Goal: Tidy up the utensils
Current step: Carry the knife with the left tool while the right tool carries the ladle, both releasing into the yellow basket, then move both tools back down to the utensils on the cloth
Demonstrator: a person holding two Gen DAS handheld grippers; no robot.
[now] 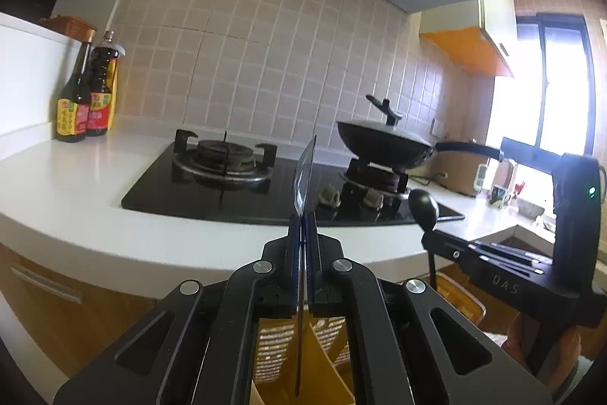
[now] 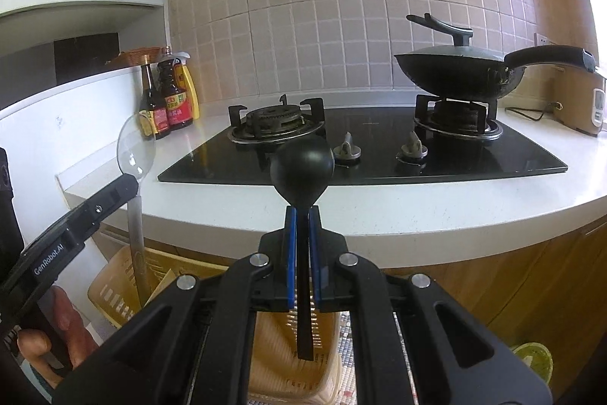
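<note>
My left gripper [image 1: 303, 219] is shut on a clear plastic spoon [image 1: 304, 173], seen edge-on, bowl up, handle hanging down over a yellow slotted utensil basket [image 1: 277, 344]. The same spoon [image 2: 136, 150] and left gripper [image 2: 127, 183] show at the left of the right wrist view. My right gripper [image 2: 302, 213] is shut on a black spoon [image 2: 302, 166], bowl up, its handle hanging over the yellow basket [image 2: 280, 355]. The black spoon [image 1: 423, 205] and right gripper [image 1: 430, 238] also show at the right of the left wrist view.
Both grippers are held in front of a white counter [image 2: 417, 215] with a black gas hob [image 2: 379, 147]. A lidded black wok [image 2: 459, 71] sits on the right burner. Sauce bottles [image 2: 167, 97] stand at the back left. A rice cooker [image 2: 580, 101] stands at the far right.
</note>
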